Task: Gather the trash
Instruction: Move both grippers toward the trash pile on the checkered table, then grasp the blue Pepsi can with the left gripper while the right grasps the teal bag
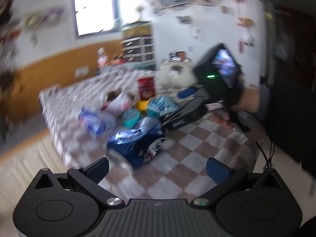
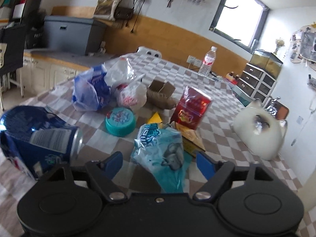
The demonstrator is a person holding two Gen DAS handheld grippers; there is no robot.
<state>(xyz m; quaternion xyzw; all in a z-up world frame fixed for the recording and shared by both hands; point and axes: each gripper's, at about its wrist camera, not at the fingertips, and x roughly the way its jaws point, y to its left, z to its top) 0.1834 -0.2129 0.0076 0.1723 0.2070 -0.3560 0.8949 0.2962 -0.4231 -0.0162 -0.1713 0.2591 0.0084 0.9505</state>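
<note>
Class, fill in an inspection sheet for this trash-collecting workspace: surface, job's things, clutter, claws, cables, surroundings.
Surface: checkered tablecloth over the table.
Job's things: crushed blue can on its side; teal wrapper; teal lid; red packet upright; plastic bags; torn cardboard.
Clutter: white cat-shaped ornament; water bottle.
Claws: left claw open, empty; right claw open, teal wrapper between its fingers, untouched.
Cables: red and black wires beside the right hand.
Surroundings: window, drawer unit, grey bin.
</note>
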